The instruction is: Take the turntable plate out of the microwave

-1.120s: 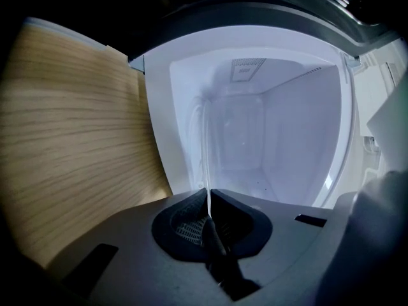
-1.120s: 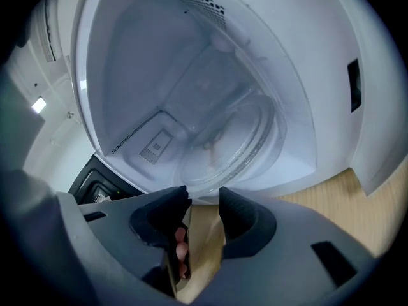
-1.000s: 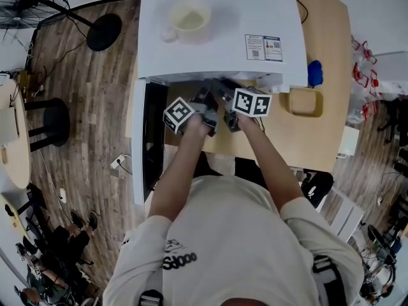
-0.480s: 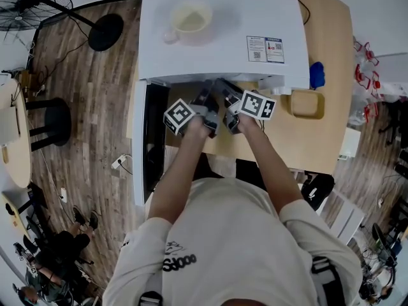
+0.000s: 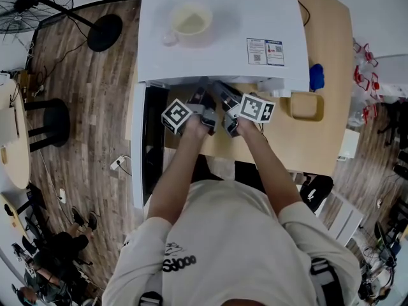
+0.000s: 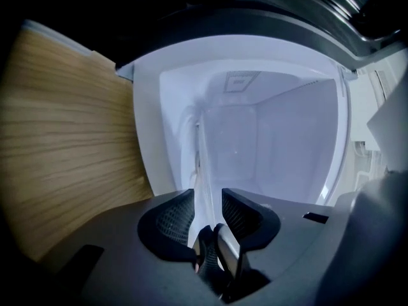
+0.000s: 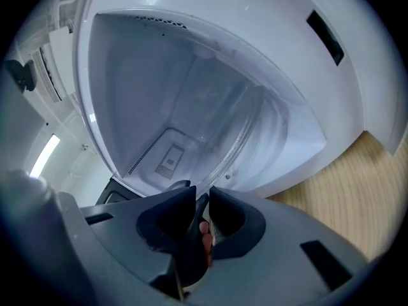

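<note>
left claw (image 6: 207, 203): jaws just opened wide, turntable plate (image 6: 199, 161) rim loose between them | right claw (image 7: 203, 197): just closed narrow, pinching same rim; plate extends straight ahead into microwave (image 5: 217, 37) | pull likely falls to right claw

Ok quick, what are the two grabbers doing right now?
Left gripper: just opened, jaws apart around the turntable plate rim.
Right gripper: just closed, shut on the turntable plate rim.

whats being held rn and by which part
The right gripper, jaws just closing, pinches the turntable plate by its near rim. The left gripper, just opened, only straddles it.
</note>
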Demonstrator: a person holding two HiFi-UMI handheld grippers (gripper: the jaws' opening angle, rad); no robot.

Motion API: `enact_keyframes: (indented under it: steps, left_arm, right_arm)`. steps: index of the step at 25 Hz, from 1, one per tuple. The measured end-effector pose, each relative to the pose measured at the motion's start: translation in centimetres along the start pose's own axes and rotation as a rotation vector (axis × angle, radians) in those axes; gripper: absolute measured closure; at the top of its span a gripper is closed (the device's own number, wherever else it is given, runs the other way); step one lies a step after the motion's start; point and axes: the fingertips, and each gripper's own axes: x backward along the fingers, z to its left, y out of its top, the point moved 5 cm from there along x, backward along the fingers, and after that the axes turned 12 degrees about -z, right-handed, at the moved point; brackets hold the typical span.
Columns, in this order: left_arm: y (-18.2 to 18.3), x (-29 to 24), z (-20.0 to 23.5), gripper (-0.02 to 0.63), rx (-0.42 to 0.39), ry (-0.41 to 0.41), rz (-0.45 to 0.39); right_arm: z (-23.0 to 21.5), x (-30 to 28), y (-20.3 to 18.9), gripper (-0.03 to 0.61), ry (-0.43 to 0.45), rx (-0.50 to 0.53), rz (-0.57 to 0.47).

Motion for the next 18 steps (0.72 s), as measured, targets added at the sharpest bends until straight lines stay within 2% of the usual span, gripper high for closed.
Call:
enact_keyframes:
  steps: [3, 5, 6, 7, 8, 14, 18]
  left_arm:
    - [0.3, -0.7, -0.4, 0.476, -0.018, -0.012, 0.000]
    - [0.6, -1.2, -0.6, 0.483, -0.038, -0.018, 0.000]
    - [0.6, -1.4, -0.6, 0.485, -0.055, -0.010, 0.005]
    - [0.6, -1.5, -0.5, 0.521, -0.069, 0.003, 0.011]
    - [0.6, -1.6, -0.4, 0.555, -0.073, 0.014, 0.012]
    - [0.7, -1.4, -0.3, 0.561, -0.033, 0.019, 0.002]
    - [0.6, -0.9, -0.1, 0.568, -0.018, 0.037, -0.002]
  right_arm:
    - [0.0, 0.1, -0.1, 0.519, 0.008, 0.052, 0.028]
    - [0.3, 0.1, -0.1, 0.571, 0.024, 0.121, 0.040]
    - [0.7, 0.1, 0.0, 0.572, 0.043, 0.138, 0.037]
    - [1.1, -0.1, 0.1, 0.572, 0.057, 0.142, 0.031]
    - [1.3, -0.4, 0.3, 0.572, 0.060, 0.143, 0.028]
    - [1.1, -0.4, 0.1, 0.572, 0.019, 0.152, 0.048]
    - [0.1, 0.3, -0.6, 0.552, -0.019, 0.072, 0.042]
